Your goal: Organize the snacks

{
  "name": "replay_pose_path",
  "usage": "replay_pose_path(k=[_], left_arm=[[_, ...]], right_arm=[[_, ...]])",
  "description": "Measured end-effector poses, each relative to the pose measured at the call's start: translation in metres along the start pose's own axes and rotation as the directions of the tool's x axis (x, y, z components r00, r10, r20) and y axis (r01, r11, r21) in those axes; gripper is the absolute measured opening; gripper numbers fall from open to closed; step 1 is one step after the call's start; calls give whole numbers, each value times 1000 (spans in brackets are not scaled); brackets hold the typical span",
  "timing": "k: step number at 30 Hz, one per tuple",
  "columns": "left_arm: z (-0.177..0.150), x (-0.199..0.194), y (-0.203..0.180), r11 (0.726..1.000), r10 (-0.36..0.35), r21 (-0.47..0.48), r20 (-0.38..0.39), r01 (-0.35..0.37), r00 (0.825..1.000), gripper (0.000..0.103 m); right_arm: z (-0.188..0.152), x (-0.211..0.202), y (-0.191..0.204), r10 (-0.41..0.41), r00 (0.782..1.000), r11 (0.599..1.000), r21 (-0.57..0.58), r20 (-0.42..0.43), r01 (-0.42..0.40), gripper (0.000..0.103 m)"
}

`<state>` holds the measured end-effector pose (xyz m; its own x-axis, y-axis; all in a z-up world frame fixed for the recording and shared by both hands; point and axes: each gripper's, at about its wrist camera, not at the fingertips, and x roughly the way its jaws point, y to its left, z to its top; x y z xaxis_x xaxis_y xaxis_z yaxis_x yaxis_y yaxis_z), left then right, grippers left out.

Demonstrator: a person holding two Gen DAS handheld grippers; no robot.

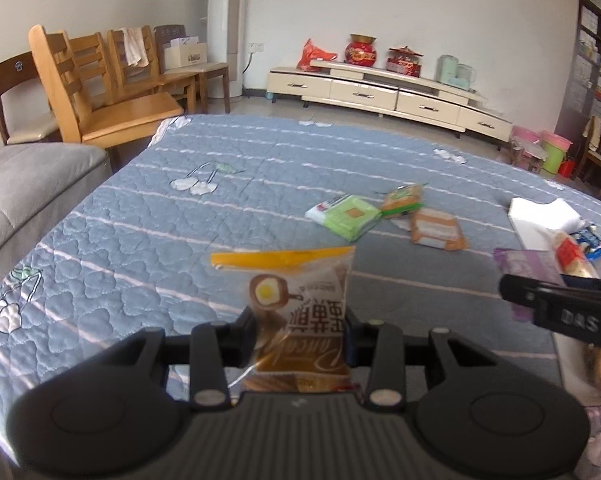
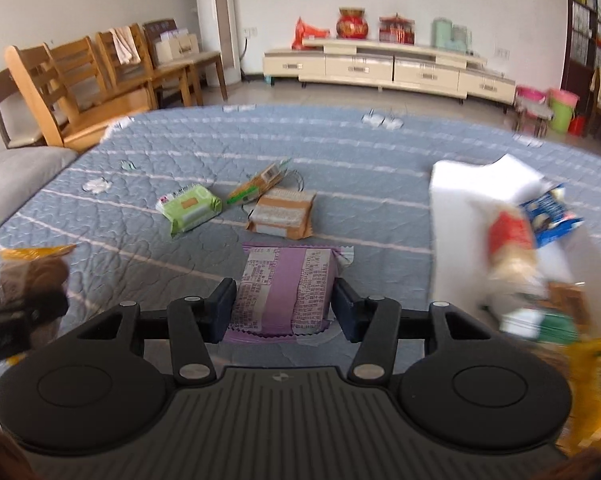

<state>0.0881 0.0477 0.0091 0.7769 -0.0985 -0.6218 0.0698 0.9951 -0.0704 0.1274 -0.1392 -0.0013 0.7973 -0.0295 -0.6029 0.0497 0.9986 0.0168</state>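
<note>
My left gripper [image 1: 300,320] is shut on a clear snack pack with a yellow top strip and a fried-egg picture [image 1: 296,276], held upright above the blue quilt [image 1: 160,240]. That pack also shows at the left edge of the right wrist view [image 2: 32,268]. My right gripper [image 2: 284,304] sits low over the quilt, and its pads touch both sides of a purple snack pack [image 2: 284,280] that lies label side up. One right-gripper finger [image 1: 560,312] reaches in from the right over the purple pack [image 1: 516,264].
A green pack [image 2: 190,206], a thin orange-and-green pack [image 2: 256,186] and a brown pack [image 2: 282,214] lie mid-quilt. At the right, a white box [image 2: 460,184] holds several snacks, blurred. A grey sofa [image 1: 20,192] and wooden chairs [image 1: 100,92] stand to the left.
</note>
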Motion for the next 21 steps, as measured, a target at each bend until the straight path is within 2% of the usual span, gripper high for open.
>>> replay_pose_path(k=[11,21], left_arm=[[-3,-48,-35,996,-67,66,53,64,996,39],[-9,-71,-52,992,-88,99,66,81,994,39]], right_arm=[[-14,-97,-60,-60,992,998,23,109,57,65],[-24,-135,-90,-101,983,994,67,154,92,65]])
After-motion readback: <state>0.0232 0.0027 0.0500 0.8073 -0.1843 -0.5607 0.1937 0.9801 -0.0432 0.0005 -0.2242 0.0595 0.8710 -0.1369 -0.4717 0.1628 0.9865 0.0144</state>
